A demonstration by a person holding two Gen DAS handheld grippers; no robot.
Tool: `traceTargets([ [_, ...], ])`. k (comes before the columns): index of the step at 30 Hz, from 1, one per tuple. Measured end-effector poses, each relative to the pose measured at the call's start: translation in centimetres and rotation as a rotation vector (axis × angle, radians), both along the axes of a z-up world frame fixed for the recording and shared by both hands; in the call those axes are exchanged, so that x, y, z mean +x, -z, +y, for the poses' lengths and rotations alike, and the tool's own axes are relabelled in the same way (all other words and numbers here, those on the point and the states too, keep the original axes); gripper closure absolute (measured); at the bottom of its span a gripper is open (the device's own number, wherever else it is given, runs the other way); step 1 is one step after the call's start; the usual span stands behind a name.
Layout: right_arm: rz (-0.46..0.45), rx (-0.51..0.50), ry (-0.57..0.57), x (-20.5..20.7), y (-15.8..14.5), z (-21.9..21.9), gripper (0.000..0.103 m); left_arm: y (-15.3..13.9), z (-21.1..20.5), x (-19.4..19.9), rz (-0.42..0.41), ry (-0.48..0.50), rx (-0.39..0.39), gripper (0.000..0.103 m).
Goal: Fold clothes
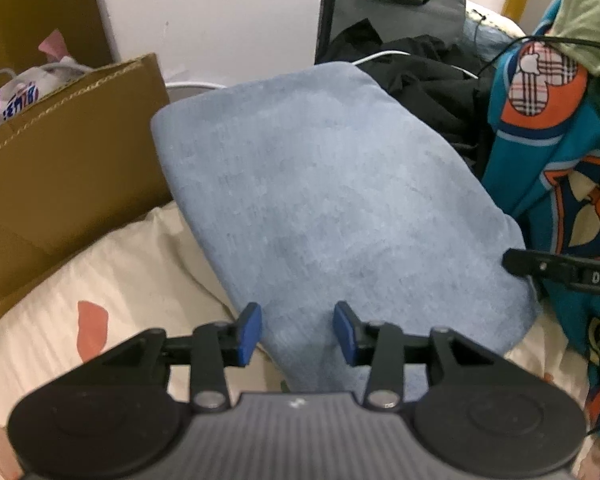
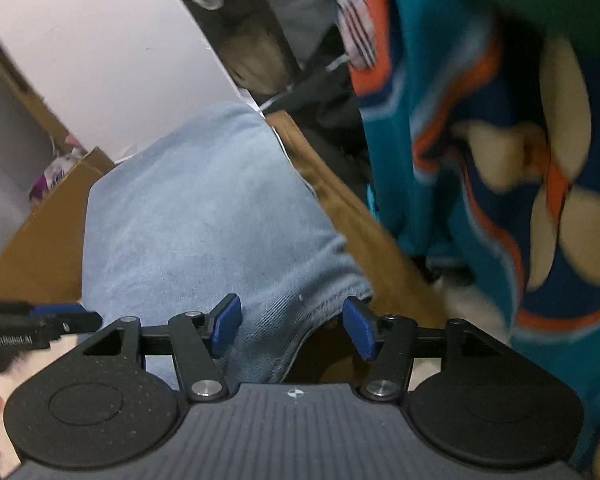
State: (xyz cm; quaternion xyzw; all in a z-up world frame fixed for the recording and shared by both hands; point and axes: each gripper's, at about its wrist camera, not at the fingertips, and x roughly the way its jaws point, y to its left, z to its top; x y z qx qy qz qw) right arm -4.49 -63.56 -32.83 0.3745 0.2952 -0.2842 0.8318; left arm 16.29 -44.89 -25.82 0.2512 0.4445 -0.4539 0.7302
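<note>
Blue folded garment [image 1: 332, 208] lies flat on the bed [image 1: 112, 280] beside a cardboard box [image 1: 60, 168], left gripper [image 1: 298, 330] spread above its near edge. From the right wrist, the right gripper [image 2: 292, 326] is spread too, holding nothing, over its hem; this piece looks done, while the teal patterned garment [image 2: 480, 152] looks unfolded.

Premises: a lived-in domestic bedroom. A bed [image 1: 140, 264] with cream patterned bedding carries a folded blue garment [image 1: 320, 200]. Left of the garment stands an open cardboard box [image 1: 60, 160]; behind it lie dark clothes [image 1: 428, 76] and a grey bag [image 1: 396, 4]; to its right hangs a teal patterned garment [image 1: 548, 168].
</note>
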Motion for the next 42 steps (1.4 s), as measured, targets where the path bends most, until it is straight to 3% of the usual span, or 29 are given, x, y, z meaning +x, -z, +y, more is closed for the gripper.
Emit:
traceTargets([
  [1,-0.025,0.034,-0.005,0.0,0.6,-0.1,0.034,0.1,0.1,-0.1,0.004,-0.003,0.005,0.060],
  [5,-0.137,0.230,-0.030,-0.1,3.9,-0.3,0.034,0.2,0.2,-0.7,0.006,0.006,0.024,0.058],
  [7,-0.197,0.273,-0.035,-0.3,4.9,0.0,0.036,0.2,0.3,-0.6,0.018,0.001,0.026,0.057],
  [10,-0.277,0.309,-0.054,-0.6,5.4,0.2,0.068,0.3,0.4,-0.7,0.029,0.001,0.038,0.055],
  [13,-0.299,0.312,-0.077,-0.6,5.0,0.5,0.079,0.3,0.5,-0.9,0.032,0.007,0.054,0.055],
  [19,-0.363,0.390,-0.047,-1.5,5.5,0.8,0.074,0.7,1.2,-1.2,0.094,-0.003,0.053,0.054],
  [22,-0.388,0.416,-0.042,-1.5,6.1,1.4,0.054,0.9,1.8,-1.6,0.105,-0.004,0.043,0.054],
  [25,-0.414,0.442,-0.054,-0.8,6.7,2.0,0.053,1.2,2.2,-1.6,0.159,-0.011,0.042,0.054],
  [27,-0.428,0.452,-0.071,-0.3,7.0,2.4,0.064,1.4,2.5,-1.8,0.186,-0.006,0.049,0.058],
  [28,-0.439,0.459,-0.088,-0.1,7.1,2.6,0.087,1.5,2.6,-2.0,0.187,0.002,0.055,0.060],
  [30,-0.445,0.461,-0.110,0.1,7.2,3.0,0.097,1.6,2.8,-2.2,0.188,0.012,0.065,0.064],
  [32,-0.444,0.457,-0.121,0.2,7.2,3.4,0.097,1.5,3.1,-2.3,0.203,0.012,0.071,0.069],
  [36,-0.418,0.440,-0.126,0.4,6.4,4.0,0.092,0.8,3.7,-2.5,0.198,0.013,0.084,0.069],
  [40,-0.337,0.423,-0.141,1.1,5.3,5.2,0.064,-0.3,4.4,-2.3,0.182,0.002,0.101,0.069],
  [42,-0.265,0.394,-0.124,1.7,4.6,5.7,0.058,-0.5,4.8,-2.2,0.171,-0.008,0.124,0.067],
])
